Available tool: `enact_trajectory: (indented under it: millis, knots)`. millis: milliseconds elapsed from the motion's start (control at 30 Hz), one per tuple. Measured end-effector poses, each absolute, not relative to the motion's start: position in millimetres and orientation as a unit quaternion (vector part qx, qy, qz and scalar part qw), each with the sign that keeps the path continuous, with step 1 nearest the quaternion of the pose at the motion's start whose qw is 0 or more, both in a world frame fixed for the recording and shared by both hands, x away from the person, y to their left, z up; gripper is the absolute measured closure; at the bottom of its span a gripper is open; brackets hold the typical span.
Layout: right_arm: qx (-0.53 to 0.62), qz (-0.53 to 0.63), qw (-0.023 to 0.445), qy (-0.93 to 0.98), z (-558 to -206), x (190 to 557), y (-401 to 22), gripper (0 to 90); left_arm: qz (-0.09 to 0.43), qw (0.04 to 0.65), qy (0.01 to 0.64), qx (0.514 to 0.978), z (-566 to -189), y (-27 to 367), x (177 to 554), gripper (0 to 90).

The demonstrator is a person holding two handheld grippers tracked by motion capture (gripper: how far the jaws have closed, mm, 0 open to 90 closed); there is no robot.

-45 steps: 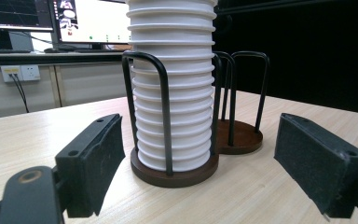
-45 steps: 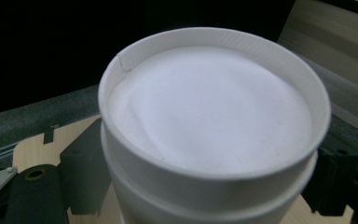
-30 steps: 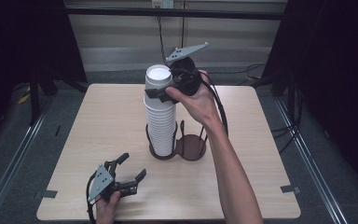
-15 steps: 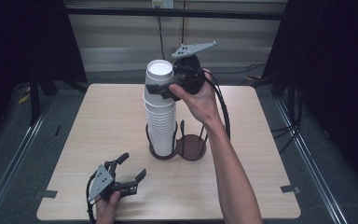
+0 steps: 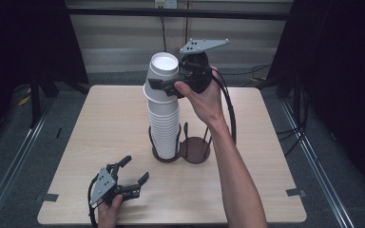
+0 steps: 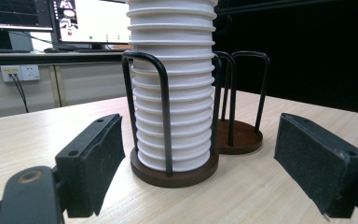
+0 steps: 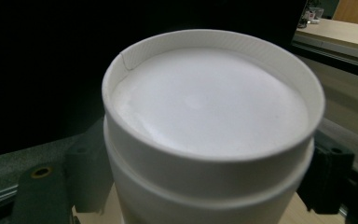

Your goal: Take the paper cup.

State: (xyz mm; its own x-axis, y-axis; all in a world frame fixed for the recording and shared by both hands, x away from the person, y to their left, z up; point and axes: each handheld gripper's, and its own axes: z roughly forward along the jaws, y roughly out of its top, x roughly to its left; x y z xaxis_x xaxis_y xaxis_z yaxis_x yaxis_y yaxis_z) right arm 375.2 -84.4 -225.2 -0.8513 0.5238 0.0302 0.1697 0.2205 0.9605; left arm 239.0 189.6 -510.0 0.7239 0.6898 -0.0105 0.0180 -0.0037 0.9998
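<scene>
A tall stack of upturned white paper cups (image 5: pixel 164 130) stands in the left ring of a black wire holder (image 5: pixel 196 148) at the table's middle. My right gripper (image 5: pixel 163 83) is shut on the top cup (image 5: pixel 164 70), held slightly tilted just above the stack. In the right gripper view that cup (image 7: pixel 209 107) sits between the jaws, with a pad (image 7: pixel 87 169) pressed on each side. My left gripper (image 5: pixel 135 168) lies low at the table's front left, open and holding nothing. In the left gripper view the stack (image 6: pixel 175 93) rises beyond its spread pads (image 6: pixel 95 156).
The holder's right ring has a bare brown base (image 6: pixel 240 135). The wooden table (image 5: pixel 100 118) is fenced by dark rails and curtains at the sides. Monitors (image 6: pixel 91 21) stand on a desk behind the table, and a cable (image 5: pixel 228 114) trails from the right gripper.
The right gripper has lifted the top cup a little higher off the stack. The left gripper has stayed where it was.
</scene>
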Motion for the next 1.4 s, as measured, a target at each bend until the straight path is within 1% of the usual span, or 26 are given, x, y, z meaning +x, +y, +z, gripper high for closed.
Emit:
enact_trajectory:
  millis: [167,200,533,567,633,900,1233,1400]
  knots:
    - [0.223,0.602,0.151,0.752,-219.7,374.3,-88.4,19.9,0.261,0.651,0.267,0.661,-509.8,190.2,239.1,15.6]
    - [0.224,0.606,0.156,0.747,-218.6,373.3,-89.7,19.9,0.257,0.653,0.268,0.66,-510.0,189.6,239.0,15.6]
    - [0.218,0.636,0.15,0.725,-214.4,369.5,-96.7,20.1,0.257,0.653,0.268,0.66,-510.0,189.6,239.0,15.6]
    - [0.217,0.64,0.155,0.721,-214.0,368.2,-98.1,20.1,0.257,0.653,0.268,0.66,-510.0,189.6,239.0,15.6]
    - [0.216,0.65,0.148,0.714,-213.7,367.1,-99.9,20.2,0.262,0.65,0.267,0.661,-509.8,190.2,239.1,15.7]
    - [0.217,0.673,0.143,0.692,-214.4,361.5,-107.5,20.4,0.262,0.651,0.267,0.661,-509.8,190.1,239.1,15.7]
    - [0.219,0.689,0.152,0.675,-212.8,352.7,-118.0,20.6,0.262,0.65,0.267,0.661,-509.8,190.2,239.2,15.7]
    - [0.222,0.702,0.147,0.661,-219.7,344.1,-128.2,20.5,0.262,0.65,0.267,0.661,-509.8,190.2,239.1,15.7]
